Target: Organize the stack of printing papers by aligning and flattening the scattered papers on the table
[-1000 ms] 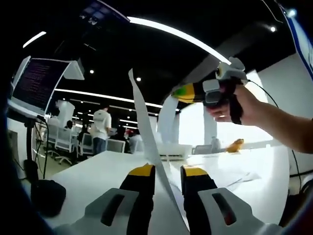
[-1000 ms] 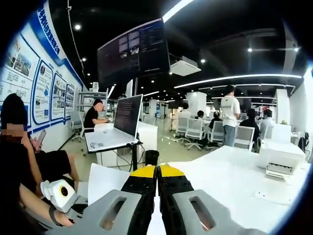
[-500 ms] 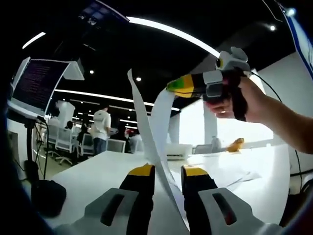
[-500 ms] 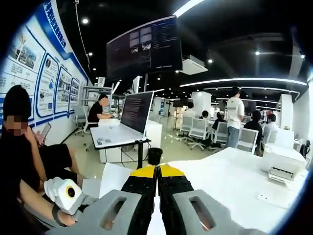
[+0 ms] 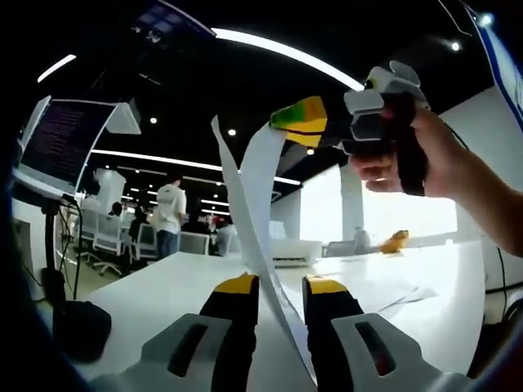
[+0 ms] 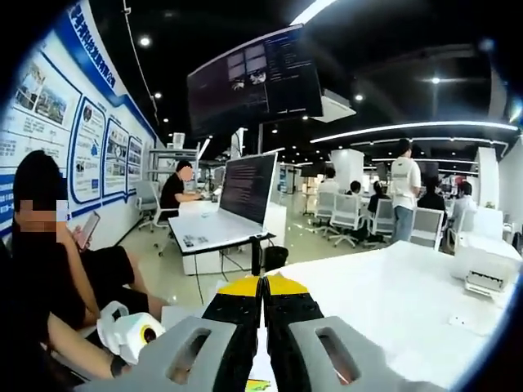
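A white sheet of paper (image 5: 243, 204) stands edge-on in the left gripper view and runs down between the yellow-tipped jaws of my left gripper (image 5: 282, 286), which stand apart and open around it. The sheet's upper edge curls right to my right gripper (image 5: 298, 120), held by a hand high in that view and shut on the paper. In the right gripper view, my right gripper (image 6: 263, 286) has its jaws pressed together, with a thin white strip of paper (image 6: 261, 359) showing below them. More loose sheets (image 5: 384, 290) lie on the white table (image 5: 163, 294).
A white printer (image 5: 286, 249) sits on the table's far side, an orange object (image 5: 395, 242) beyond it. A black object (image 5: 78, 327) lies low left. A laptop on a stand (image 6: 245, 192), a seated person (image 6: 49, 269) and office chairs surround the table (image 6: 392, 286).
The right gripper has risen and shifted left in the left gripper view, drawing the sheet's top edge higher. The left gripper has stayed put. The right gripper view has swung slightly.
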### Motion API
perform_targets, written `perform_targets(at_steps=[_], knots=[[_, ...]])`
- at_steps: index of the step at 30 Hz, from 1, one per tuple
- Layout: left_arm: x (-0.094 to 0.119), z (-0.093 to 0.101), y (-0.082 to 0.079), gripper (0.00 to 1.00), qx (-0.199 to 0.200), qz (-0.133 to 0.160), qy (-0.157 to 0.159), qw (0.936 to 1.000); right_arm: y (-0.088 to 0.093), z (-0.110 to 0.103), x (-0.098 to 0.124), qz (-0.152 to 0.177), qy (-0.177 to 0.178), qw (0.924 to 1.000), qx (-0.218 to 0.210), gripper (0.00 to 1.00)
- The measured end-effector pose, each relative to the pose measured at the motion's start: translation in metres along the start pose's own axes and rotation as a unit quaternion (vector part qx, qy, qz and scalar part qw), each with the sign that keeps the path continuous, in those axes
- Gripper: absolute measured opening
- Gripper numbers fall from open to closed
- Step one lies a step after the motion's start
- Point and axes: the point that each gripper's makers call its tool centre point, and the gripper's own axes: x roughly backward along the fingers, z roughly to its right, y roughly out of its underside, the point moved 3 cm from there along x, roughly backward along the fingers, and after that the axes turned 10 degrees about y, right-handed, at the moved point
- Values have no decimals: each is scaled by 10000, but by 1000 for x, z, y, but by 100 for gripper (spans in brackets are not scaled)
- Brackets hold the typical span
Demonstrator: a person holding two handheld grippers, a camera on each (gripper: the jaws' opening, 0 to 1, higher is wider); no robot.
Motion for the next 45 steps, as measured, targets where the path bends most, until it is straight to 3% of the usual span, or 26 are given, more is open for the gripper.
perform_targets(at_steps=[22, 45], knots=[[0, -1, 0, 25, 8, 19, -18, 10000, 10, -37, 1, -157, -352, 9992, 127, 0], [1, -2, -1, 25, 27, 42, -53, 10000, 21, -50, 4, -385, -519, 9978, 127, 0]])
